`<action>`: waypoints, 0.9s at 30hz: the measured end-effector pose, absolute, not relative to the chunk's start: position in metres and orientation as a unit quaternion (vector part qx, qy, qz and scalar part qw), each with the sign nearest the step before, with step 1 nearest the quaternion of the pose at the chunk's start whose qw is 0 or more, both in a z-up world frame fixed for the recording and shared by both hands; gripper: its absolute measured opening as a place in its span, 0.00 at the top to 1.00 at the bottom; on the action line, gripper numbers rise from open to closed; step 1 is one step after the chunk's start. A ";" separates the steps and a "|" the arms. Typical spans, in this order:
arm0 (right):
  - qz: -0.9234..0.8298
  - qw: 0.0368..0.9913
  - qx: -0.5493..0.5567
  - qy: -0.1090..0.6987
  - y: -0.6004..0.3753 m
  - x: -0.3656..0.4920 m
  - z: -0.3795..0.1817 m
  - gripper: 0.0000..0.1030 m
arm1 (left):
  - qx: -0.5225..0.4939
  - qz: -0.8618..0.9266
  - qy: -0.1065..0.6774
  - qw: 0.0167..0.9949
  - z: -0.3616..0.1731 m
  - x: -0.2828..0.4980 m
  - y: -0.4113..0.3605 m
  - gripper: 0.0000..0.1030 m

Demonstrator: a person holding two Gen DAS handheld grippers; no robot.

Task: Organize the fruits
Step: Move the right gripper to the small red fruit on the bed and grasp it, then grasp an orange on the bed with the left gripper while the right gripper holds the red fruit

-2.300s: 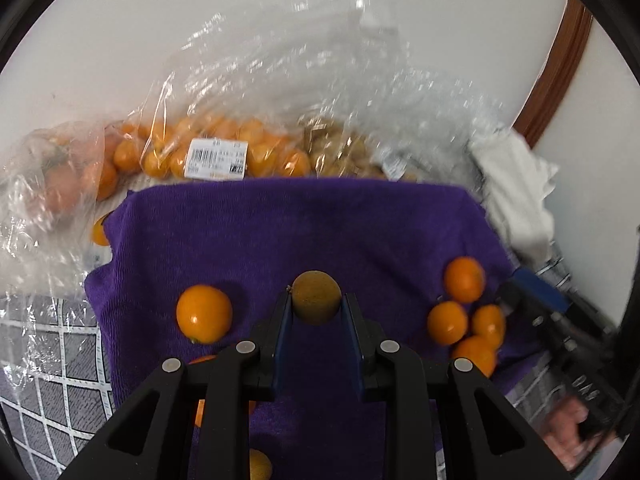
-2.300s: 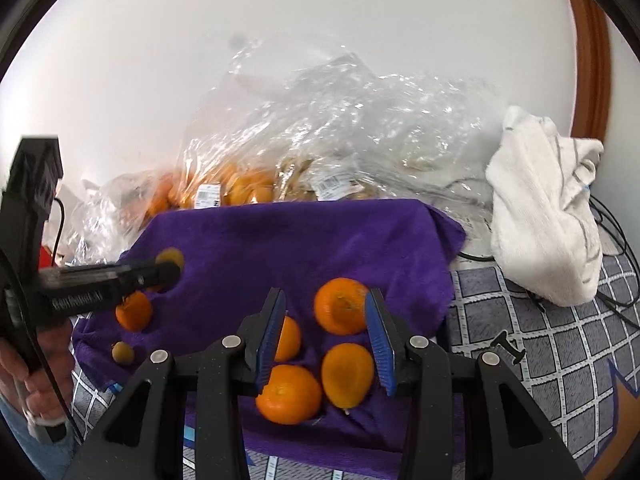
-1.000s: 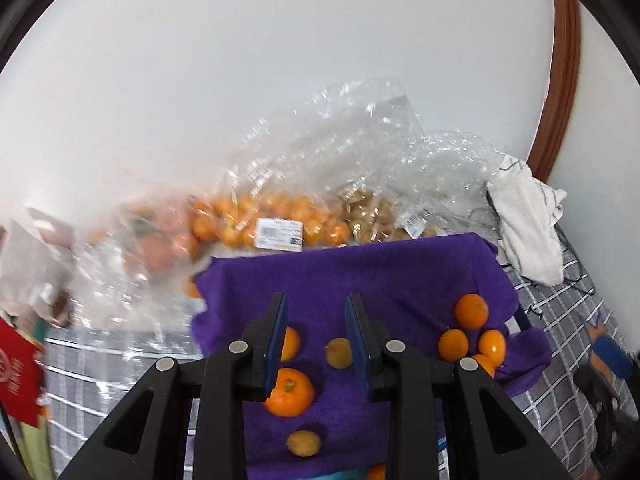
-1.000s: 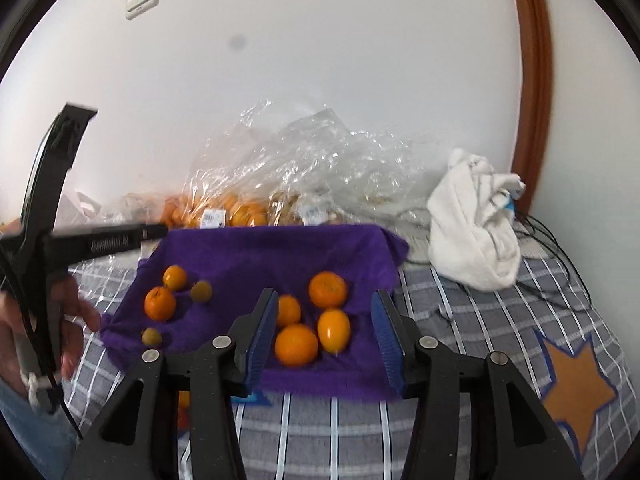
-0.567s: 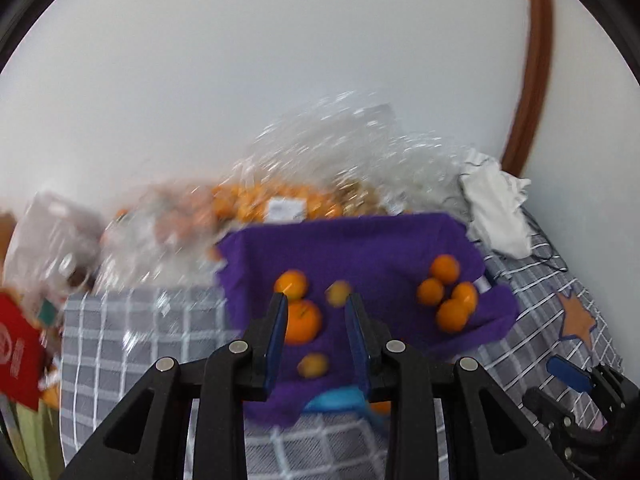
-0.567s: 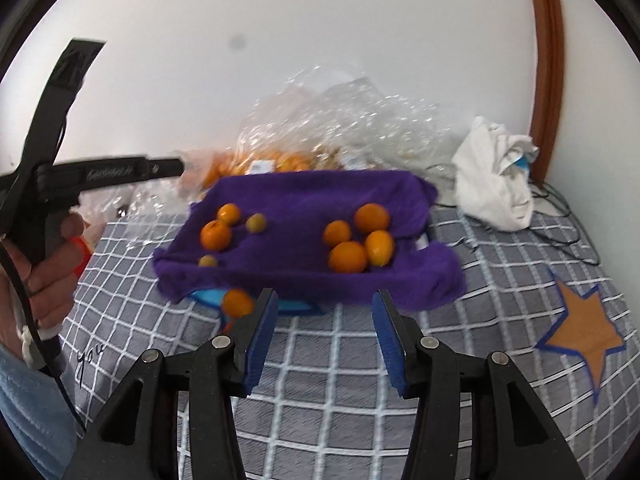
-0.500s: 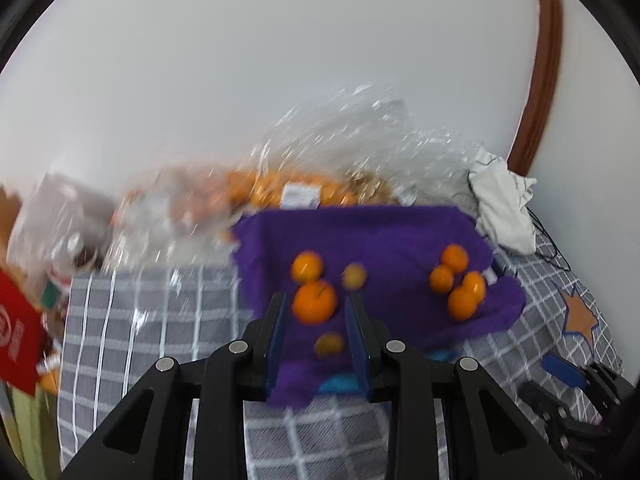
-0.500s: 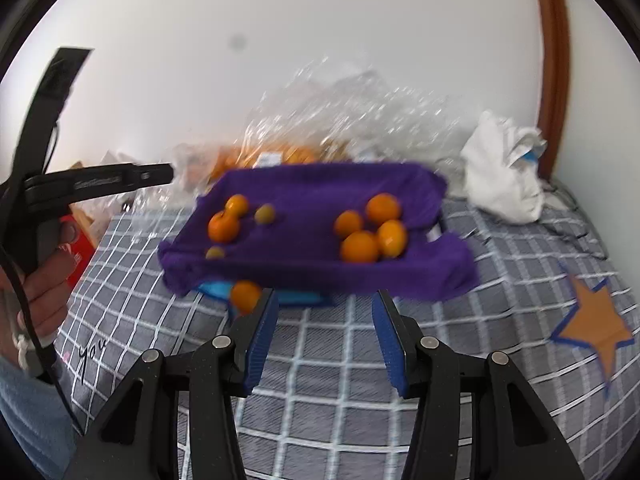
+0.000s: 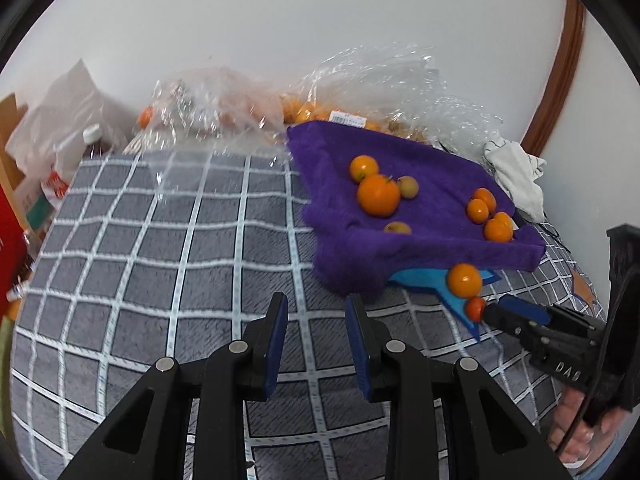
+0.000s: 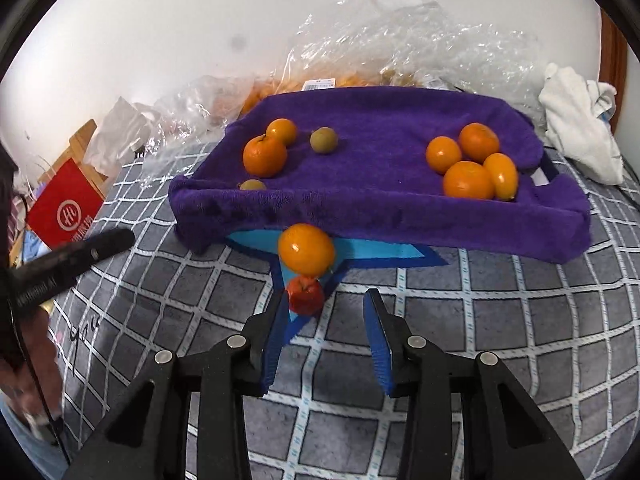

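Observation:
A purple towel (image 10: 392, 120) (image 9: 328, 160) holds several oranges: a left group with a large orange (image 10: 265, 156) (image 9: 378, 195) and a greenish fruit (image 10: 323, 140), and a right cluster (image 10: 468, 180) (image 9: 498, 227). On the blanket before the towel lie an orange (image 10: 306, 249) (image 9: 464, 279) and a small red fruit (image 10: 306, 295) (image 9: 475, 308). My right gripper (image 10: 326, 312) is open, its left finger beside the red fruit. My left gripper (image 9: 316, 316) is open and empty over the blanket, left of the towel.
A grey checked blanket (image 9: 160, 260) covers the surface, with a blue star patch (image 10: 360, 254). Clear plastic bags of fruit (image 10: 400, 40) lie behind the towel. A white cloth (image 10: 576, 128) sits far right. A red box (image 10: 64, 208) and clutter stand at left.
Both grippers have pulled back from the towel and dropped low over the blanket. The left let go of the greenish fruit earlier. The right now sits close to the red fruit.

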State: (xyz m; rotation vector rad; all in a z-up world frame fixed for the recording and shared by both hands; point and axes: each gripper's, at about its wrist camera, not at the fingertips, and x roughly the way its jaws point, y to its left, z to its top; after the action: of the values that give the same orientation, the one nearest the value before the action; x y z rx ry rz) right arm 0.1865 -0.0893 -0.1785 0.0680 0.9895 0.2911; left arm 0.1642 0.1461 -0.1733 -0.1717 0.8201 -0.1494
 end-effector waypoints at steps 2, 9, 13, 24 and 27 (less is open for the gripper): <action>0.145 0.865 0.034 0.479 -0.087 0.190 -0.183 0.62 | -0.094 -0.071 0.398 0.910 -0.181 0.164 0.151 0.73; 0.150 0.868 0.009 0.473 -0.076 0.189 -0.190 0.77 | -0.130 -0.065 0.400 0.905 -0.193 0.153 0.164 0.73; 0.156 0.876 0.019 0.457 -0.090 0.177 -0.182 0.77 | -0.126 -0.077 0.393 0.908 -0.193 0.149 0.161 0.73; 0.083 0.904 -0.001 0.420 -0.180 0.144 -0.166 0.77 | -0.107 -0.175 0.412 0.888 -0.177 0.146 0.104 0.73; 0.071 0.904 0.013 0.421 -0.205 0.141 -0.168 0.77 | -0.076 -0.195 0.404 0.890 -0.164 0.148 0.070 0.73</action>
State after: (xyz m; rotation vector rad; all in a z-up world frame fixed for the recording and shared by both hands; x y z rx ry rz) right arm 0.1413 -0.2055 -0.1678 0.0265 0.8696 0.1469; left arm 0.1480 0.0702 -0.1638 -0.1570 0.8398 -0.4048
